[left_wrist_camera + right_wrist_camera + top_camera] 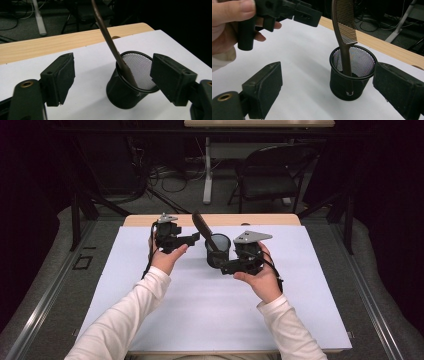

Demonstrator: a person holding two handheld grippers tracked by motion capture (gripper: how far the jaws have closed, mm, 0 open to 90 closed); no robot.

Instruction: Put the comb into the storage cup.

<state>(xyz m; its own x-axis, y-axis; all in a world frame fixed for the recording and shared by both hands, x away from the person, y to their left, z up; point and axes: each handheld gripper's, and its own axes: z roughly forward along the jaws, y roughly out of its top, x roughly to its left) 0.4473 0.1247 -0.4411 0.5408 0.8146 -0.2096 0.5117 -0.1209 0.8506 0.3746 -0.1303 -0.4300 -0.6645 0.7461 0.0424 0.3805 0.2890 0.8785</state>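
Note:
A black mesh cup point(218, 251) stands upright on the white sheet. A dark brown comb point(201, 226) leans in it, handle down, teeth end up and tilted to the left. My left gripper point(194, 238) hovers just left of the comb, open, with nothing between its jaws. In the left gripper view its jaws stand wide, with the cup point(130, 85) and comb point(110, 42) ahead. My right gripper point(227, 267) sits by the cup's front right, open. In the right gripper view the cup point(352, 72) and comb point(344, 27) lie ahead between wide jaws, and the left gripper point(308, 16) shows at top left.
The white sheet point(210, 305) covers most of a wooden table, whose bare far edge point(270, 220) shows behind the cup. Beyond the table stand a black folding chair point(267, 175), a white desk leg point(207, 170) and loose cables on the floor.

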